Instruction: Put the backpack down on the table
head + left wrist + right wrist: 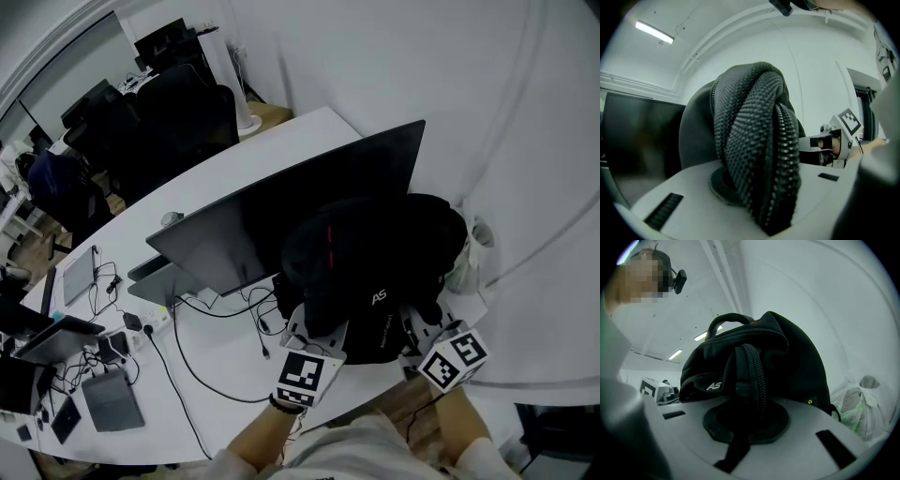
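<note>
Head view shows a long white table (234,178) running from 8 o'clock up to 1 o'clock, with dark office chairs (178,112) behind it at 10 o'clock. A wide dark monitor (281,211) stands across the middle, its back to the camera, and blocks the way just beyond the black backpack (375,253). The backpack sits at about 4 o'clock, over the table's near right end and close against the monitor. Whether its base rests on the tabletop cannot be told. At the backpack's 3 o'clock a whitish plastic bag (469,248) stands against the curved wall. Black cables (187,366) trail over the tabletop at 8 o'clock, and a tablet (80,272) lies at 9 o'clock. The left gripper (309,342) reaches in under the backpack at its 7 o'clock and the right gripper (436,347) at its 5 o'clock. In the left gripper view the jaws stand a little apart, clamped on a thick, folded mesh strap (754,154) of the backpack. In the right gripper view the jaws are almost together, pinching a thin zip-edged strap (750,380) that runs down from the bag.
</note>
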